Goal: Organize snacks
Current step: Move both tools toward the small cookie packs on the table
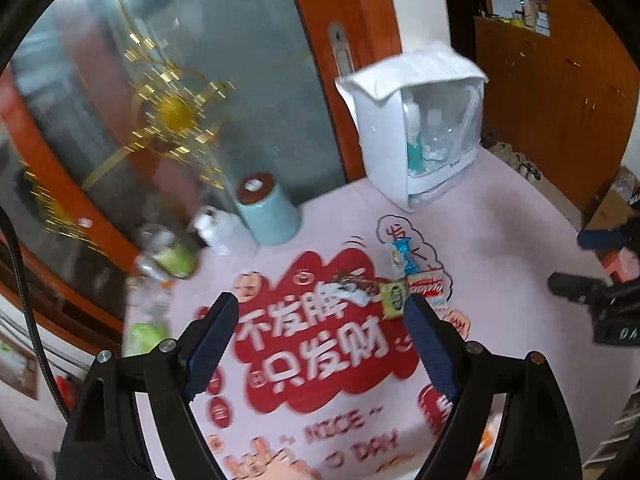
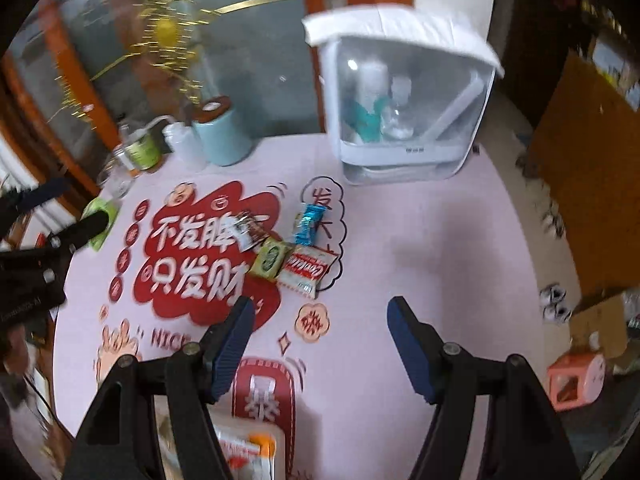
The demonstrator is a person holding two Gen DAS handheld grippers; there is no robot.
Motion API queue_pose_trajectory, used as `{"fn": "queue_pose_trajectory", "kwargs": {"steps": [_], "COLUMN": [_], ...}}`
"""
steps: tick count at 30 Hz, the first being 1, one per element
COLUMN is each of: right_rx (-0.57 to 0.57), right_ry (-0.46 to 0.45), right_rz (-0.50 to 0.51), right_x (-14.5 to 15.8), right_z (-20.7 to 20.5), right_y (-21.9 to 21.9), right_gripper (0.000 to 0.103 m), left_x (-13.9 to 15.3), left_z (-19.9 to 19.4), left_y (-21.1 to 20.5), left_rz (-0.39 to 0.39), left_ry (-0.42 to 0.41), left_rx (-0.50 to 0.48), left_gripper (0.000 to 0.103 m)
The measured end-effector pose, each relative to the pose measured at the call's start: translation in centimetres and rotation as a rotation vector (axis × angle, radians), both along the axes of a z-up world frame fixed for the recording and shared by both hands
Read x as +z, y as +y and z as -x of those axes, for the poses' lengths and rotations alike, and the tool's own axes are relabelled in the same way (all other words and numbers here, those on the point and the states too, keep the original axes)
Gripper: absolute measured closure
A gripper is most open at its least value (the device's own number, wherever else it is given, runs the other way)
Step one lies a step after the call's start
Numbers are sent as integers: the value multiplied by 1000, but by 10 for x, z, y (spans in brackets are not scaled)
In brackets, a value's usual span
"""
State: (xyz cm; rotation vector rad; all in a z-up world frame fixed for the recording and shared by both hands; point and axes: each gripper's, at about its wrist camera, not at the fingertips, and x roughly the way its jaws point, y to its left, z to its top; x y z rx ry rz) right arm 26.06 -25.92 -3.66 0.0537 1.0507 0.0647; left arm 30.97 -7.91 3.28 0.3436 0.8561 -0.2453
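Motion blur smears the gold ornament (image 1: 176,114) and bottles (image 1: 168,258); a snack packet (image 2: 248,452) is cut off at the frame's bottom edge, label unreadable.

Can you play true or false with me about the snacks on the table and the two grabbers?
1. Both grippers hold nothing. True: the left gripper and right gripper have open, empty jaws.
2. The snacks are spread all over the table. False: the blue snack, green snack, red-and-white snack and dark snack lie bunched together.
3. The teal canister stands upright. True.
4. The white box lies flat on its side. False: it stands upright at the back of the table.
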Motion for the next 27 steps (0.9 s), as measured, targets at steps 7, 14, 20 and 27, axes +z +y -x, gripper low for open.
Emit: {"fn": "queue_pose_trajectory", "kwargs": {"steps": [7, 14, 20, 27], "right_rx": [-100, -139, -162, -177], "right_ry": [164, 314, 340, 347], "right_rz": [-72, -147, -224, -276], "right_x": [-82, -166, -191, -197], "right_z": [-85, -125, -135, -139], "right_y": [-18, -11, -6, -6], "right_gripper": [46, 47, 47, 47], "left_x": [-100, -202, -245, -266], "left_z": [-85, -118, -130, -135], "left_y": [-33, -48, -50, -45], "left_rz": [27, -9, 67, 145], "left_ry": [179, 312, 384, 439], "left_rx": [8, 43, 80, 119], "left_gripper": [19, 20, 21, 34]}}
